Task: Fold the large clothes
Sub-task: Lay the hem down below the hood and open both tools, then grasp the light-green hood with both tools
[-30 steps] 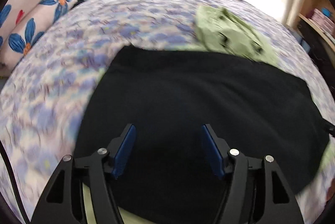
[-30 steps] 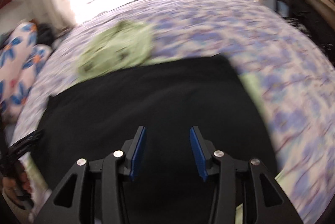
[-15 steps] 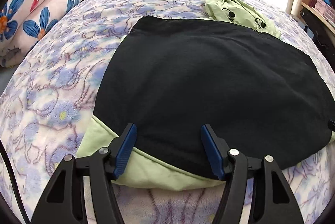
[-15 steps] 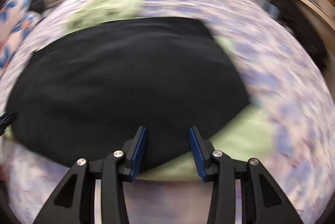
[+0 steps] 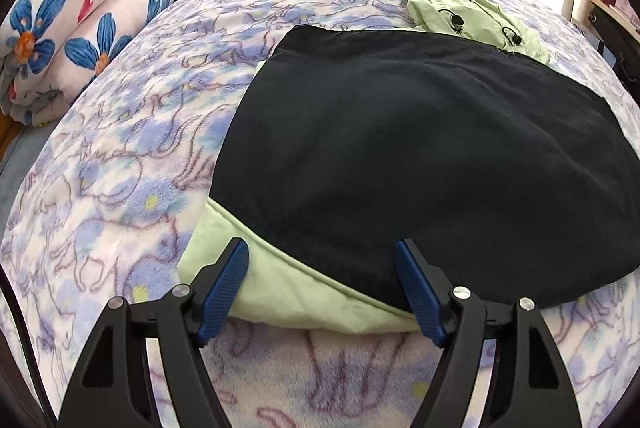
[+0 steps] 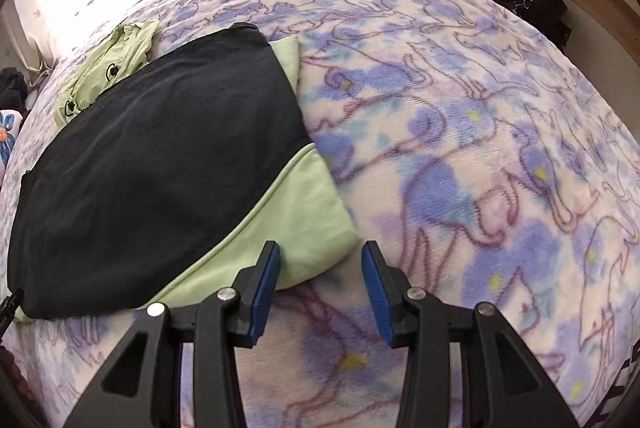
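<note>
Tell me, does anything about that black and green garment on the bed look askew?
Yes. The black layer lies slanted, leaving a green wedge bare at the near corner, and the green hood is crumpled at the far end.

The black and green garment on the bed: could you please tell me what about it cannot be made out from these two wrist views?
- Left wrist view: the black garment is cut off at the right edge.
- Both views: the black layer covers most of the green layer, so its shape stays hidden.
- Left wrist view: the left gripper hides part of the near hem.
- Both views: the window is overexposed.
</note>
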Available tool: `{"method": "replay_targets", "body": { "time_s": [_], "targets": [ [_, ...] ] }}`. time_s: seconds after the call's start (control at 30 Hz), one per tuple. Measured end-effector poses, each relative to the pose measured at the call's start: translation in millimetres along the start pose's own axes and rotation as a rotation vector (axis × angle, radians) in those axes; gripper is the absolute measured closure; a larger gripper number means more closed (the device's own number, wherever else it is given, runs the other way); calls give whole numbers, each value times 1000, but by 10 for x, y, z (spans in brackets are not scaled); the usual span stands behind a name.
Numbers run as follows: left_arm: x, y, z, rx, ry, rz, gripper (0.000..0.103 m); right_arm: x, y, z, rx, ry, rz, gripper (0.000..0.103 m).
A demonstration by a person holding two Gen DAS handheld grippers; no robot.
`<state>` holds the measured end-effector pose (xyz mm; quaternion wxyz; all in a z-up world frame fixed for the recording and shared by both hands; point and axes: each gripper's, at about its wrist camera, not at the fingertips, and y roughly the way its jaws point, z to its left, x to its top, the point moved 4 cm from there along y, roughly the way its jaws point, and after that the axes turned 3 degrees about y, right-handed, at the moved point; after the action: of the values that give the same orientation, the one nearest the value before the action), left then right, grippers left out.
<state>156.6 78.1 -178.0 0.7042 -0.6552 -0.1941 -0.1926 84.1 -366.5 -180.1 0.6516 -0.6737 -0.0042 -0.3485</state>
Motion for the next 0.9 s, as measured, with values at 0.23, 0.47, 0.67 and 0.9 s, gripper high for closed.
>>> {"method": "replay_targets", "body": {
  "time_s": [0.23,0.47,0.67,0.9],
  "targets": [
    [63,-268,-135,-56,-4,-30,25,44,-259,110,46,-6,-57,61],
    [173,-554,-349,-88,44,-80,19,52,-468,343,105,-49,-67,61],
    [282,-720,-407,-136,47,-98,19,64,-547,623,155,-91,-57,60],
    [364,-823,-433,-152,60,-100,18,45,-554,962,210,-159,-36,60]
  ]
}}
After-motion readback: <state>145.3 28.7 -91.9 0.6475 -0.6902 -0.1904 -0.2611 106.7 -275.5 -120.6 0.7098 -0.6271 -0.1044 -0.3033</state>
